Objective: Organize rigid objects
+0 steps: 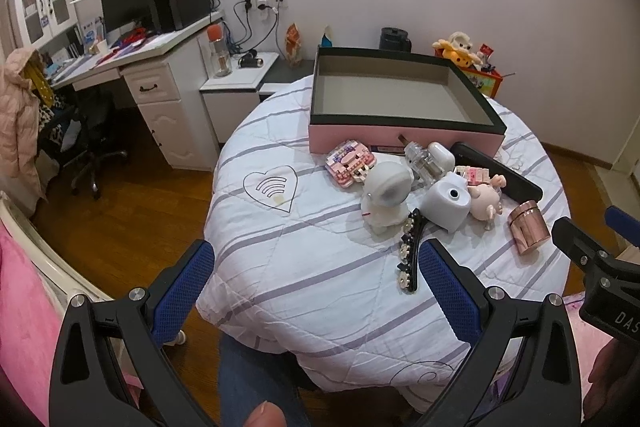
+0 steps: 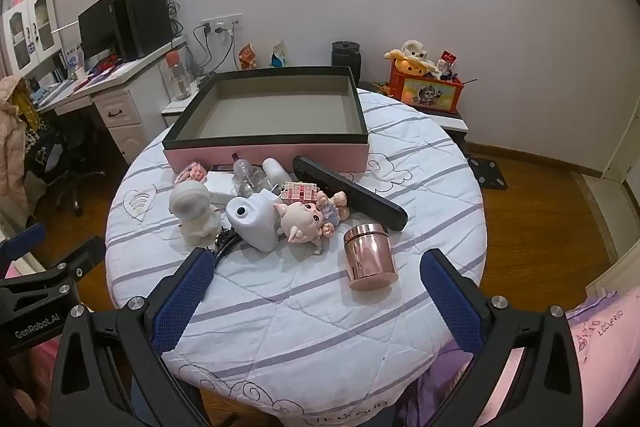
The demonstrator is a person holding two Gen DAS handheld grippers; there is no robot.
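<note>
Nothing has yet been placed in the empty pink box (image 2: 267, 115) at the bench's far side, both the left gripper (image 1: 316, 291) and right gripper (image 2: 316, 297) being held wide open and empty, so a reach toward the nearby rose-gold canister (image 2: 370, 257) is judged next.

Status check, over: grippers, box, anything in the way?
Left gripper open, right gripper open, both empty. Pink black-rimmed box empty. Rose-gold metal canister nearest; long black case lies before the box.

Near half of quilted table (image 2: 280, 307) bare, easy approach. Clutter cluster blocks pink box (image 2: 268, 151) front: rose-gold jar (image 2: 370, 255), pig figurine (image 2: 308, 221), black case (image 2: 348, 193).
</note>
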